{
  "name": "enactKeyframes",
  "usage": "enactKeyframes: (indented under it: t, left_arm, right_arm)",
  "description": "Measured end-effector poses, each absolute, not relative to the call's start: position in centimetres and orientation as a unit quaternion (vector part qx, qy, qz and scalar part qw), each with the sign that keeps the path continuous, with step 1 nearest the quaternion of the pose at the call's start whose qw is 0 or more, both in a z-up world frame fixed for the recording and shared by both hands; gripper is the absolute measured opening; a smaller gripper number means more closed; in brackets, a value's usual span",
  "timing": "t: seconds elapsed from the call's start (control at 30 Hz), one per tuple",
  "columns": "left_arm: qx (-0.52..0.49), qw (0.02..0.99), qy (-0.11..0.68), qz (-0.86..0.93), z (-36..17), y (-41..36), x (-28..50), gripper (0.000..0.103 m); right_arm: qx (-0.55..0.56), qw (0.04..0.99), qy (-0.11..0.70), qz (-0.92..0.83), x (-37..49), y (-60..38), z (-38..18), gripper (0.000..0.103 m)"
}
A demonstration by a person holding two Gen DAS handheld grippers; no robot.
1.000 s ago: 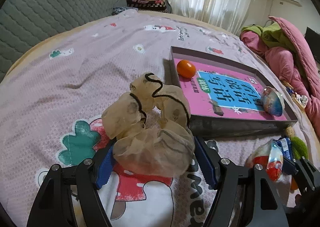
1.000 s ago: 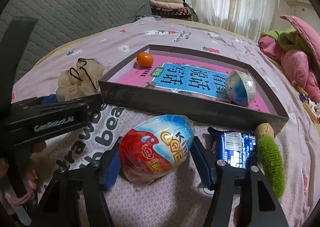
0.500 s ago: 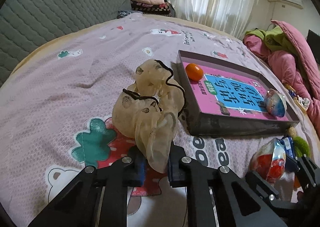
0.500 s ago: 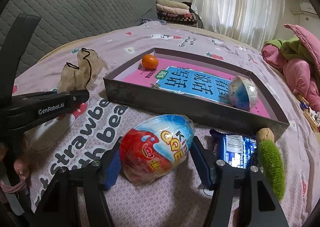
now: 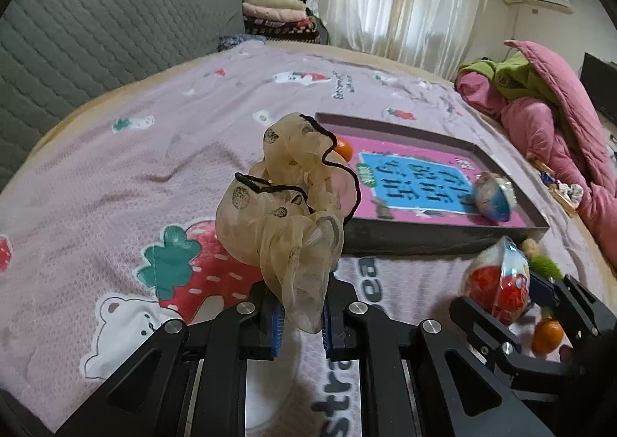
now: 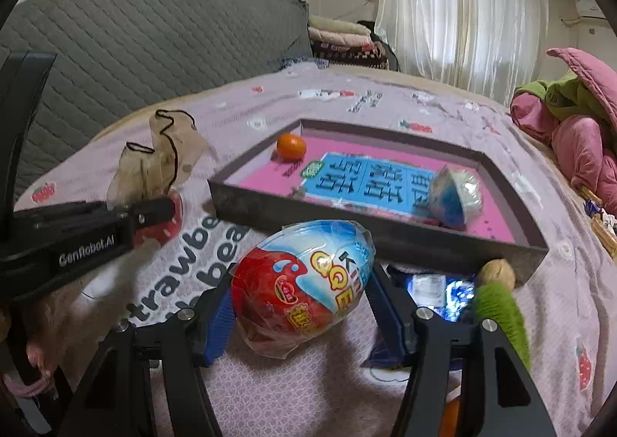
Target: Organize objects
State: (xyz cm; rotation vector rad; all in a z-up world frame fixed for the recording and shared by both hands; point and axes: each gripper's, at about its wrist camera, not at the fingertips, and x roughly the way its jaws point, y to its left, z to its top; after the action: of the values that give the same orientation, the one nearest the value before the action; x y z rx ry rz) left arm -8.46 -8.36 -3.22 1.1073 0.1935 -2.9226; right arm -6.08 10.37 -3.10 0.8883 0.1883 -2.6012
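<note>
My left gripper (image 5: 302,317) is shut on the lower fold of a beige sheer scrunchie (image 5: 281,213) with black trim, which stands up from the jaws above the bedsheet. My right gripper (image 6: 304,308) is shut on a red and blue wrapped toy egg (image 6: 304,283), just before the near wall of a grey tray (image 6: 385,236). The tray has a pink and blue floor and holds a small orange (image 6: 291,146) and a blue and white egg (image 6: 455,198). In the right wrist view the left gripper (image 6: 150,211) and scrunchie (image 6: 162,163) are at the left.
A blue snack packet (image 6: 439,292), a walnut (image 6: 497,273) and a green fuzzy item (image 6: 501,313) lie beside the right gripper. Another small orange (image 5: 547,335) lies under it. Pink and green bedding (image 5: 540,121) is piled at the right; a grey headboard (image 5: 96,36) stands behind.
My left jaws closed on the scrunchie and raised it off the sheet. My right gripper, still holding the toy egg, rose slightly and came nearer the tray.
</note>
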Motion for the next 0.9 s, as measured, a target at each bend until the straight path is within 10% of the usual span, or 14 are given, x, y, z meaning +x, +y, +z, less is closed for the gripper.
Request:
enactKeyframes:
  t: [0.9]
  left_arm:
    - [0.328,-0.014,0.002,-0.945,1.4,-1.0,-5.3,0.015]
  right_arm:
    - [0.247,0.167,0.051,-0.953,-5.3,15.6,2.4,0.063]
